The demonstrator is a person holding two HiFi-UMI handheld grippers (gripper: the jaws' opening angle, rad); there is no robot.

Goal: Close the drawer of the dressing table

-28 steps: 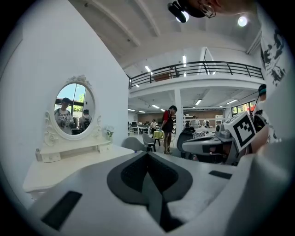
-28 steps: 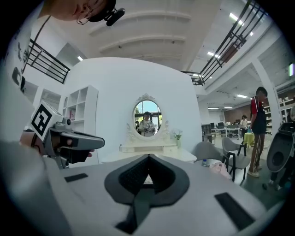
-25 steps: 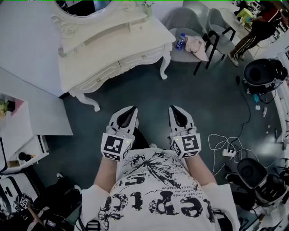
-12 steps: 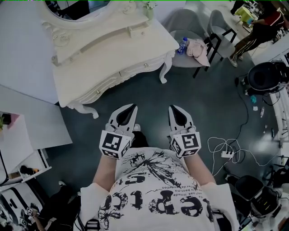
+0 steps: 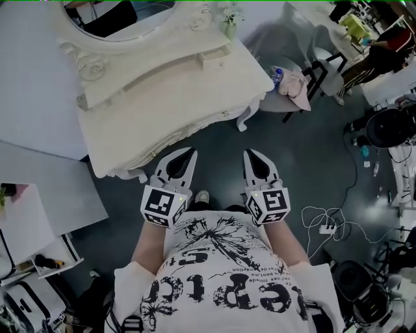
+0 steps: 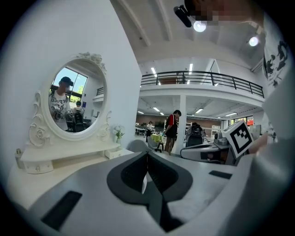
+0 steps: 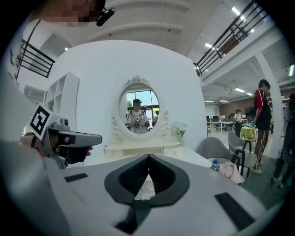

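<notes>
Ahead stands a cream, carved, mirrored dressing table (image 5: 195, 84); left gripper (image 5: 192, 152) and right gripper (image 5: 248, 154) fingers are closed, empty.

White carved table (image 5: 175, 91) w/ oval mirror (image 5: 114, 16), upright, approx 11 o'clock in head view. Front drawer (image 5: 219, 118), small knob, looks flush; can't confirm.

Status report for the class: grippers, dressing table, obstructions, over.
Left gripper and right gripper shut, empty. Dressing table just ahead, untouched. Nothing blocking; chair off right.
</notes>
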